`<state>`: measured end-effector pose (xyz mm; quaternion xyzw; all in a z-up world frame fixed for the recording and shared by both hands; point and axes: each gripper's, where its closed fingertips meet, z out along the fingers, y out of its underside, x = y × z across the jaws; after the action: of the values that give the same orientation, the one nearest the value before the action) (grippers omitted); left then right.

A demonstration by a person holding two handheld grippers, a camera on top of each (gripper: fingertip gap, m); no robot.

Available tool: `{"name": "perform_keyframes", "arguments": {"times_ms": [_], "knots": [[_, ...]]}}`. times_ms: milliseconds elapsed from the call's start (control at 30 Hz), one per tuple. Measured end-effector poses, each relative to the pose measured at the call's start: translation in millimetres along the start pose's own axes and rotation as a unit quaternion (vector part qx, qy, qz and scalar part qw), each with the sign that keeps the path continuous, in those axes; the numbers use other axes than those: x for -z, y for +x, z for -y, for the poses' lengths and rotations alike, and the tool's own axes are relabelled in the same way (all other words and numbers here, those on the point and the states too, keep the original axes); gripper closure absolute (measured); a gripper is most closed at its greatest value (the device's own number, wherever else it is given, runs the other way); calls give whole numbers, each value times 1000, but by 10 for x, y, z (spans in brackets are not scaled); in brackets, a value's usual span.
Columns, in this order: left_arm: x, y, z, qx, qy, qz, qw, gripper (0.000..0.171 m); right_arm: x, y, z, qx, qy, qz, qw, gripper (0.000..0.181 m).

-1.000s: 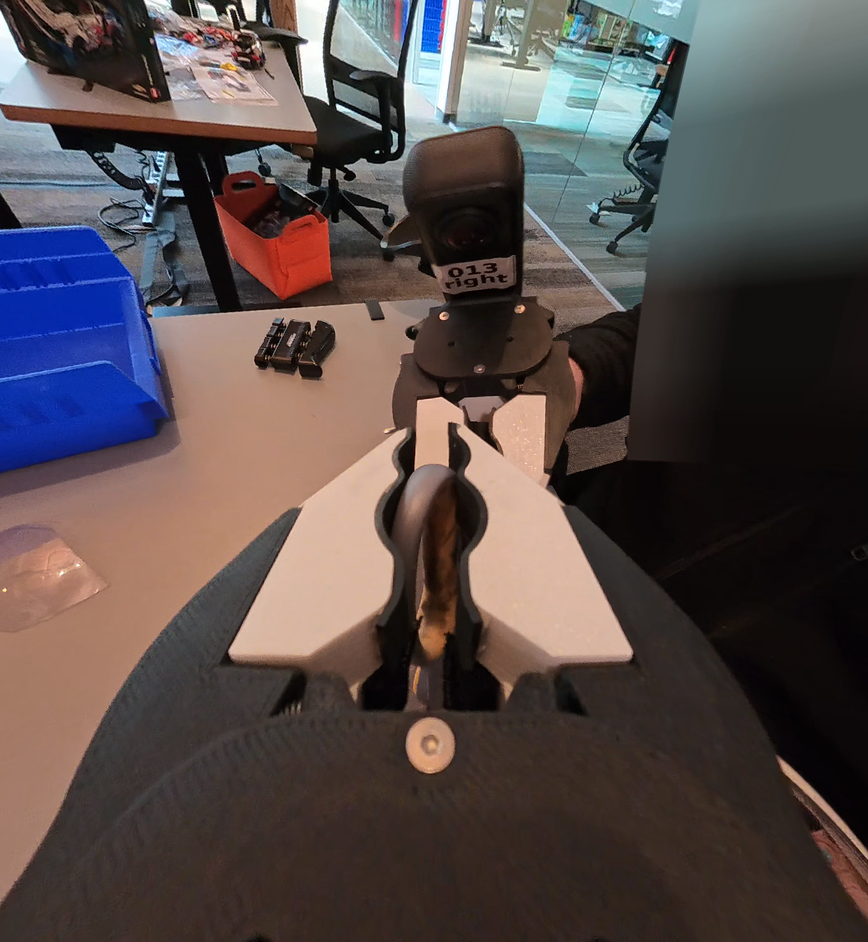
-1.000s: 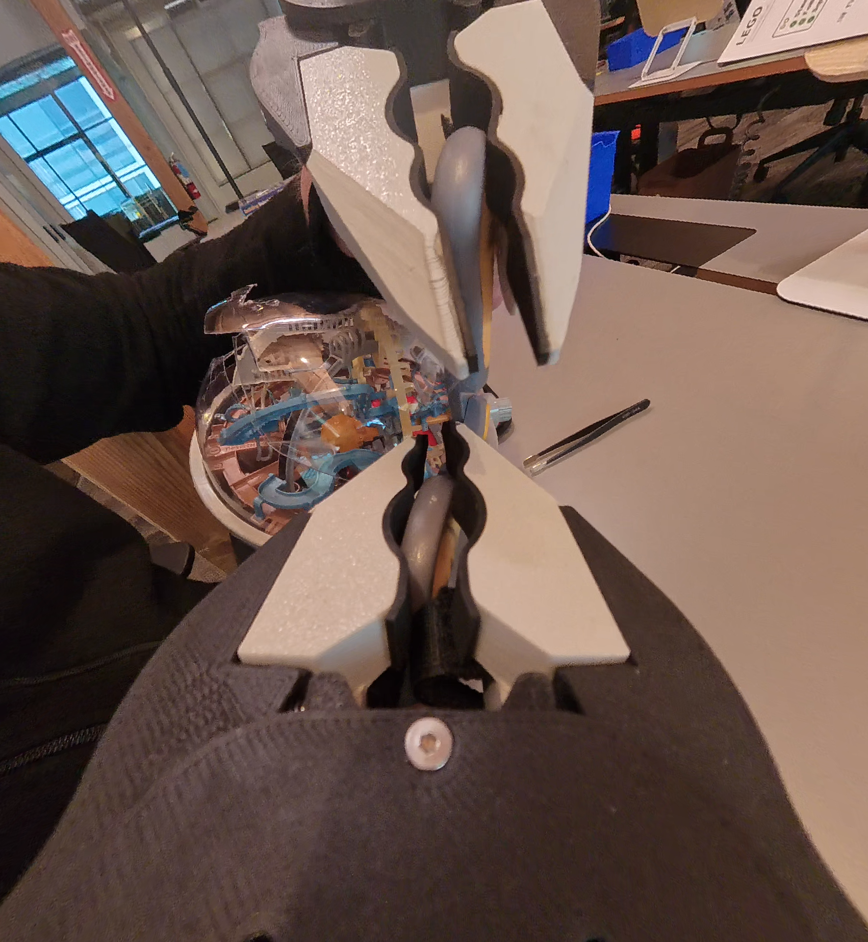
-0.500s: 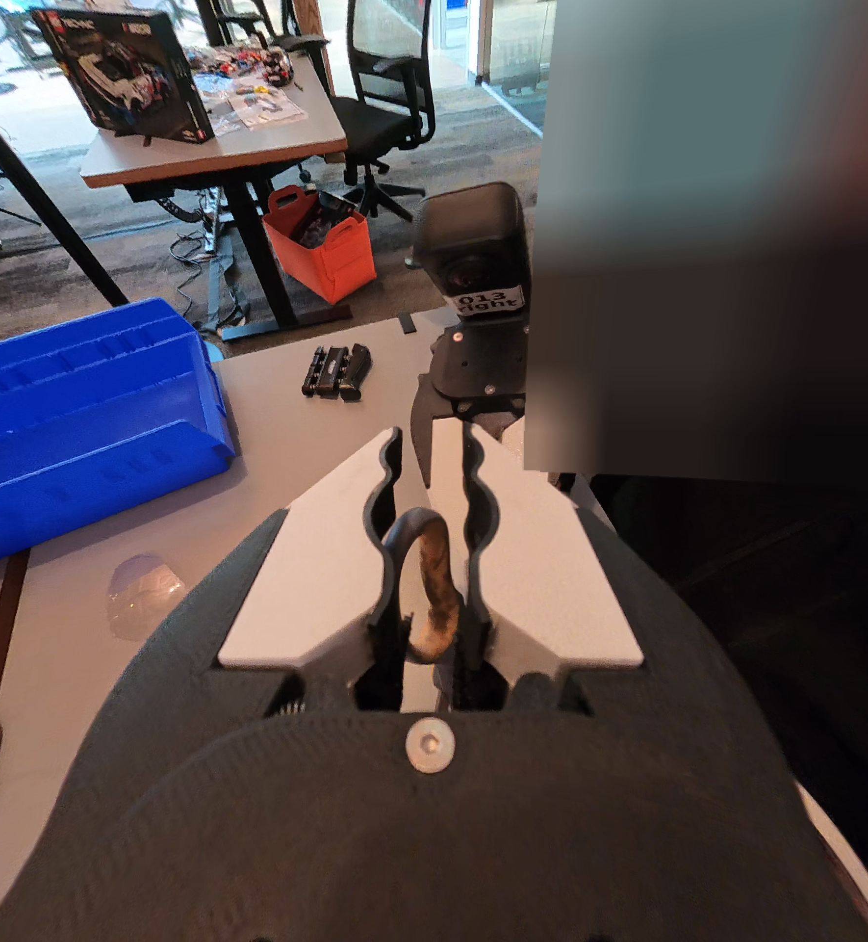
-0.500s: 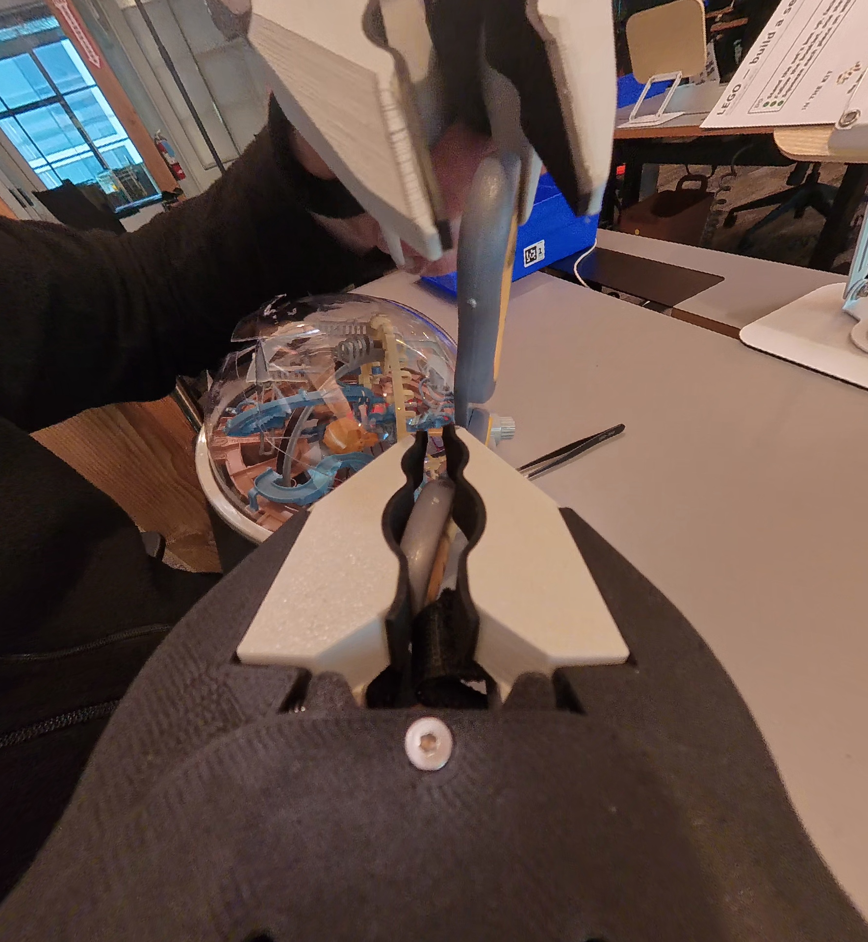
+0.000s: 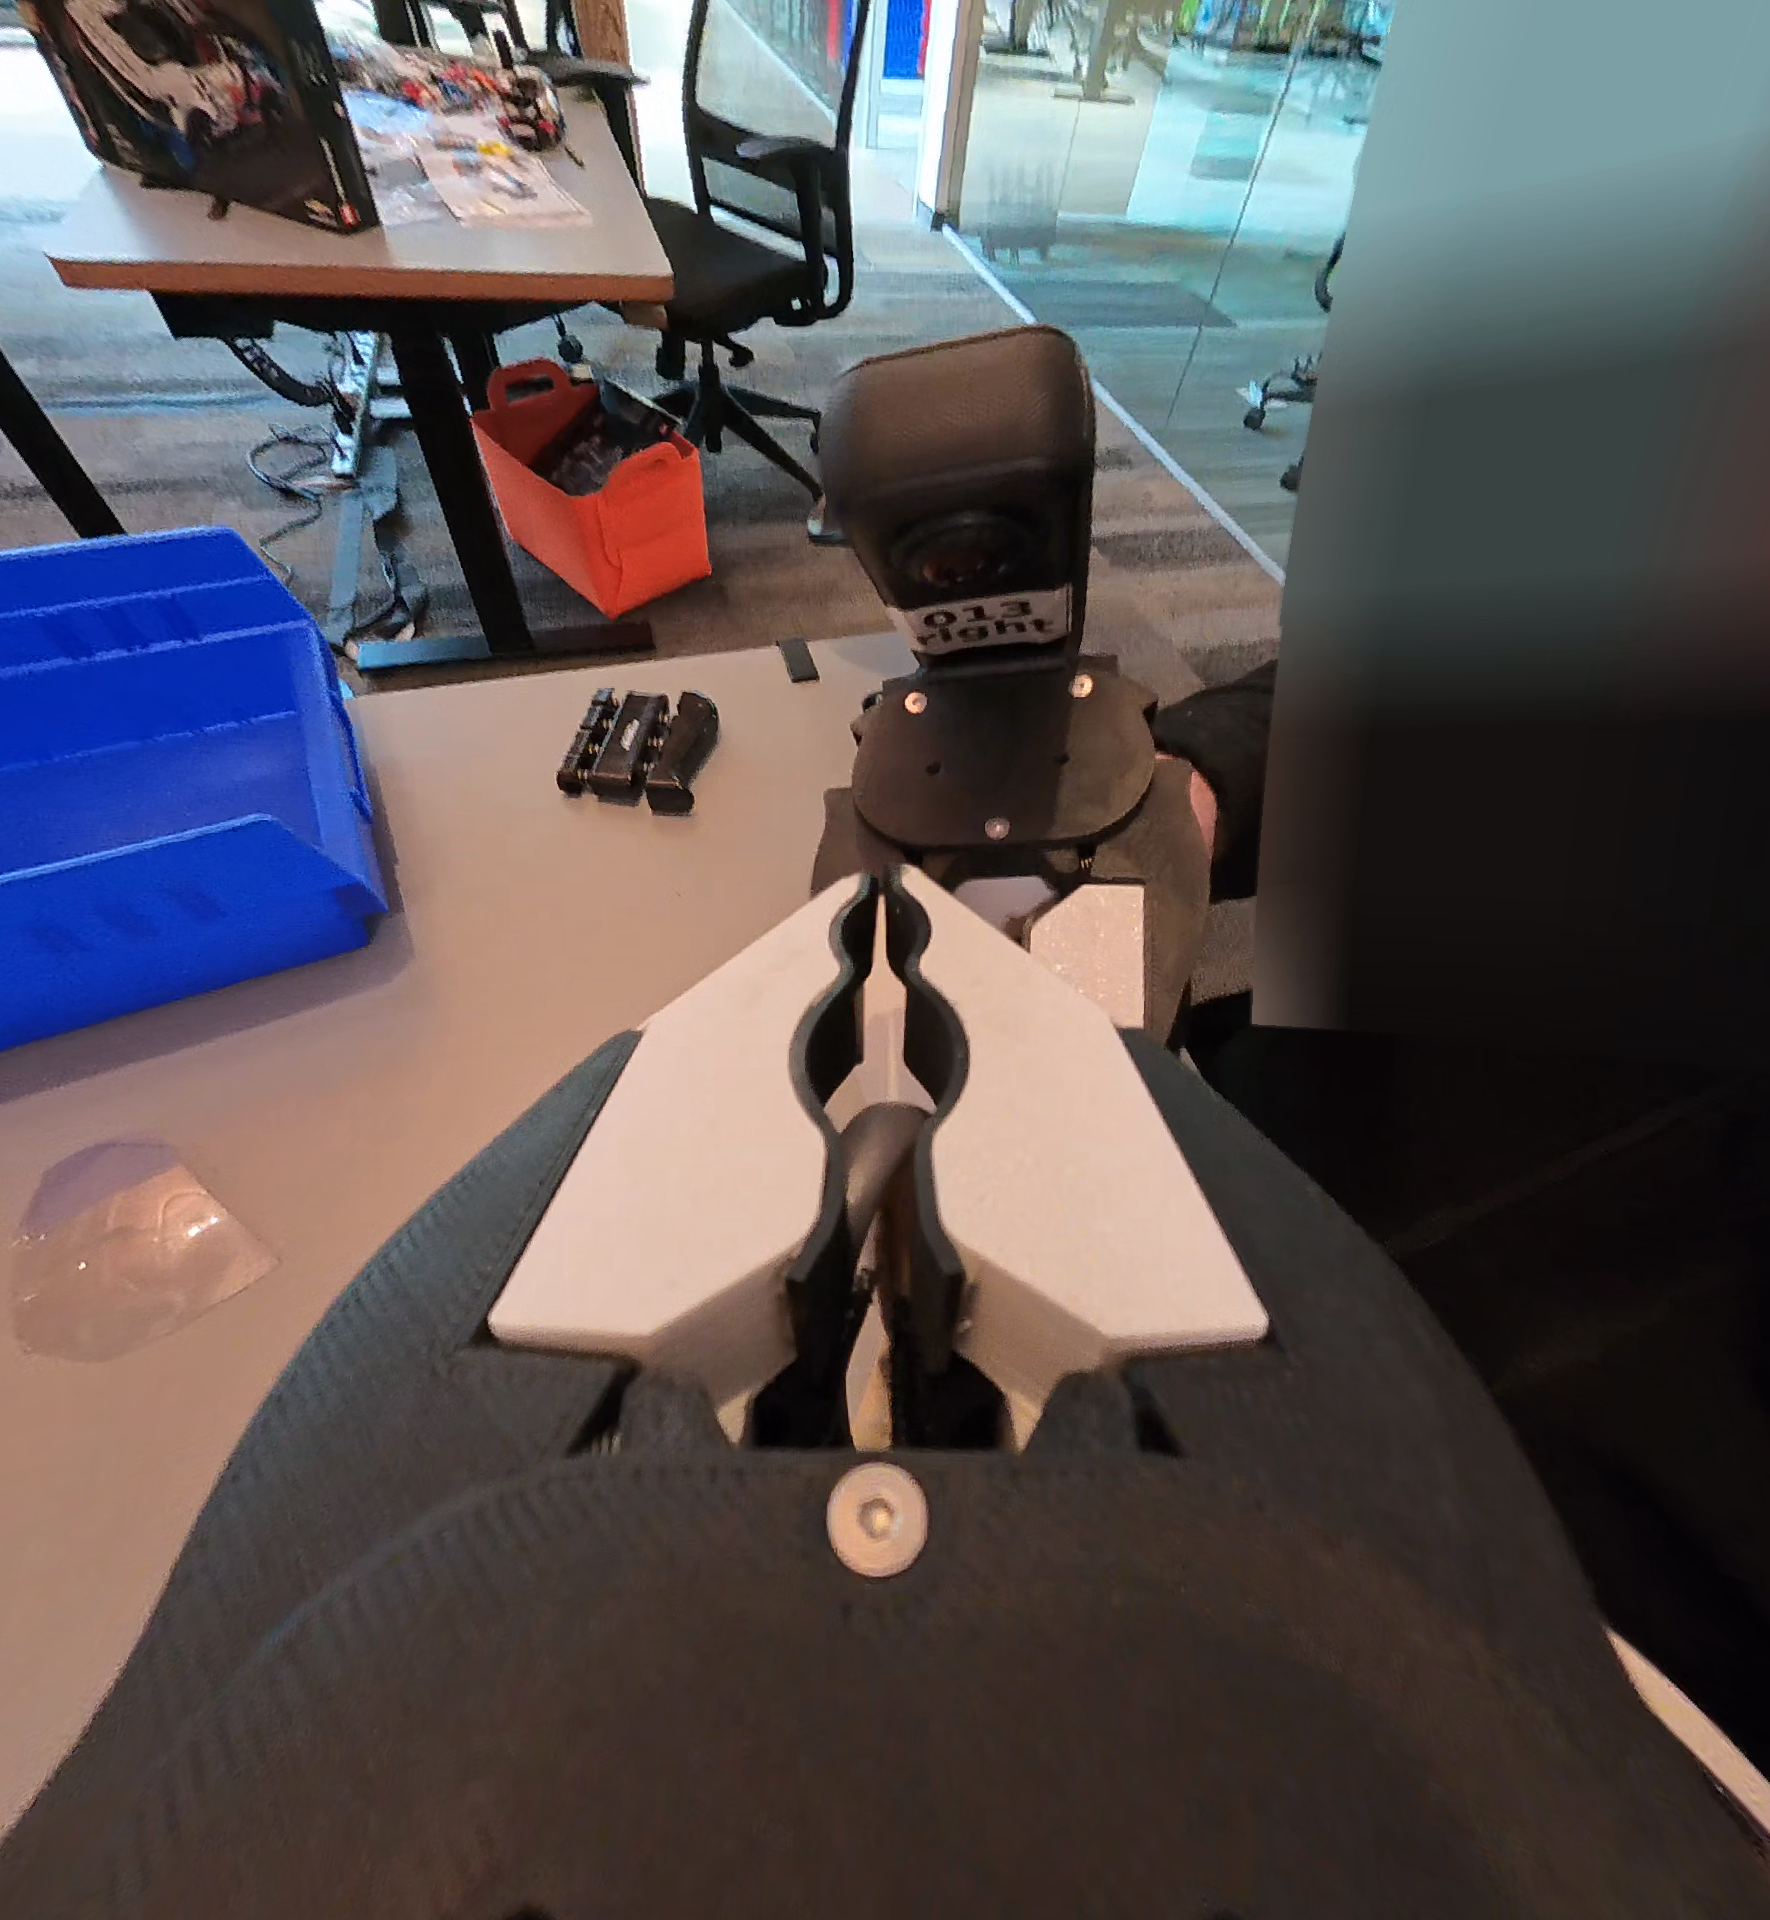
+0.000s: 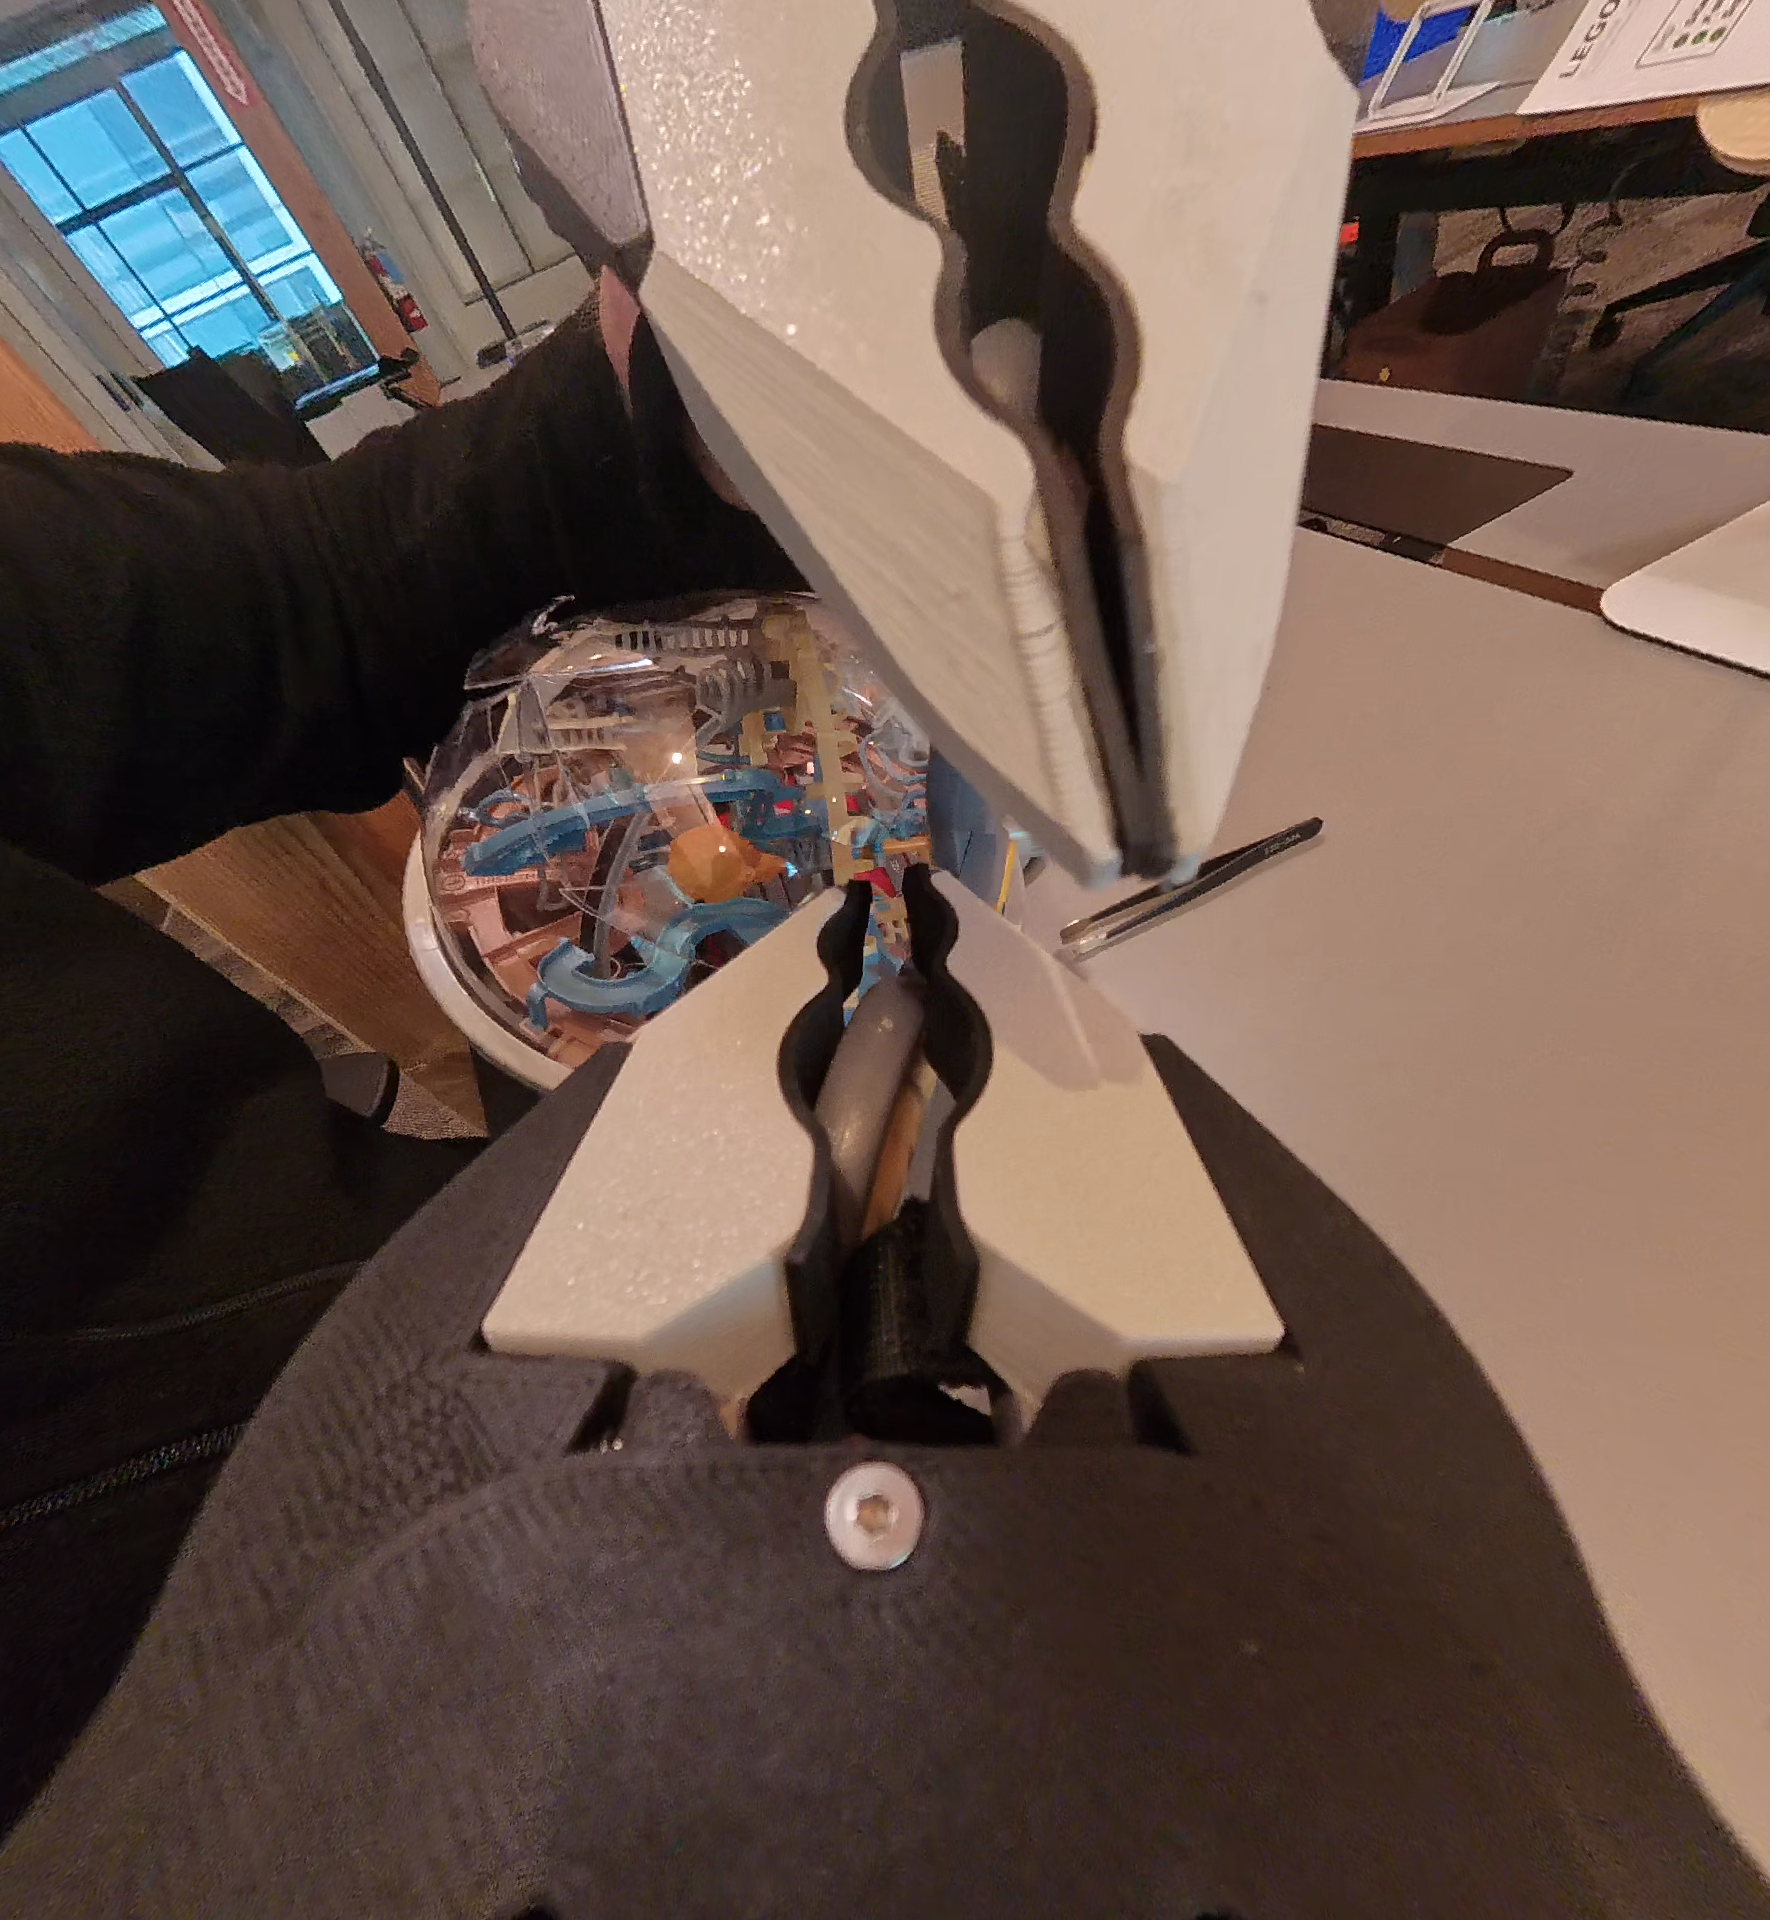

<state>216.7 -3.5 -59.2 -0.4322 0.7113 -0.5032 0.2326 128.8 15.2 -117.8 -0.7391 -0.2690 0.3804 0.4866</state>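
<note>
Both grippers are shut on a curved grey and tan strip. In the left wrist view, my left gripper [image 5: 881, 894] clamps the strip [image 5: 876, 1153] deep between its jaws. My right gripper [image 5: 1083, 935] faces it, nearly touching tip to tip. In the right wrist view, my right gripper [image 6: 886, 888] pinches the strip [image 6: 865, 1081]. My left gripper [image 6: 1141, 857] hangs just above, with the strip's grey end [image 6: 1000, 358] showing in its jaws. The strip's stretch between the two grippers is hidden. A clear maze ball [image 6: 652, 810] sits behind, at the table's edge.
Black tweezers [image 6: 1203, 883] lie on the grey table [image 6: 1483, 1039] beside the grippers. Blue bins [image 5: 122, 779], a small black tool [image 5: 642, 743] and a clear plastic shard [image 5: 122, 1247] lie on the table. A white stand base [image 6: 1743, 592] is at the right. A dark sleeve [image 6: 289, 623] reaches over the ball.
The left gripper had lifted, baring a long stretch of strip; it has now come back down, close to the right gripper. The strip sits deeper in its jaws.
</note>
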Motion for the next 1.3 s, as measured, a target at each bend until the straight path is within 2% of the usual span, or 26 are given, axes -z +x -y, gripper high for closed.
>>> {"name": "perform_keyframes", "arguments": {"times_ms": [233, 367, 467, 600, 633, 767, 900, 933, 1000, 1133, 1200, 1300], "knots": [[42, -55, 148, -33, 24, 51, 998, 171, -11, 16, 15, -4, 7, 14, 1000, 175], [106, -107, 189, -8, 45, 53, 998, 171, 18, 57, 28, -2, 14, 8, 1000, 175], [174, -183, 183, 7, 60, 62, 996, 171, 55, 90, 74, -6, 39, 4, 999, 167], [259, -300, 118, 18, 59, 92, 994, 171, 93, 148, 77, -7, 56, 5, 998, 171], [268, -315, 93, 28, 61, 92, 993, 171, 107, 139, 107, -10, 66, 14, 998, 178], [333, -434, 56, 61, 72, 110, 989, 171, 64, 210, 64, -6, 31, 3, 999, 181], [269, -424, 8, 92, 67, 81, 990, 171, 54, 207, 72, -13, 24, 24, 999, 181], [247, -419, -2, 88, 62, 78, 991, 167, 49, 205, 78, -13, 25, 27, 999, 181], [195, -430, -53, 101, 48, 71, 991, 142, 39, 239, 66, -11, 25, 23, 999, 181], [122, -441, -146, 123, 30, 54, 991, 138, 9, 269, -9, -22, 21, 33, 999, 181], [129, -445, -133, 132, 35, 47, 989, 145, 14, 250, 4, -25, 30, 45, 998, 181], [192, -537, -166, 114, 38, 82, 989, 126, 32, 148, 24, -18, 34, 74, 997, 181]]}}
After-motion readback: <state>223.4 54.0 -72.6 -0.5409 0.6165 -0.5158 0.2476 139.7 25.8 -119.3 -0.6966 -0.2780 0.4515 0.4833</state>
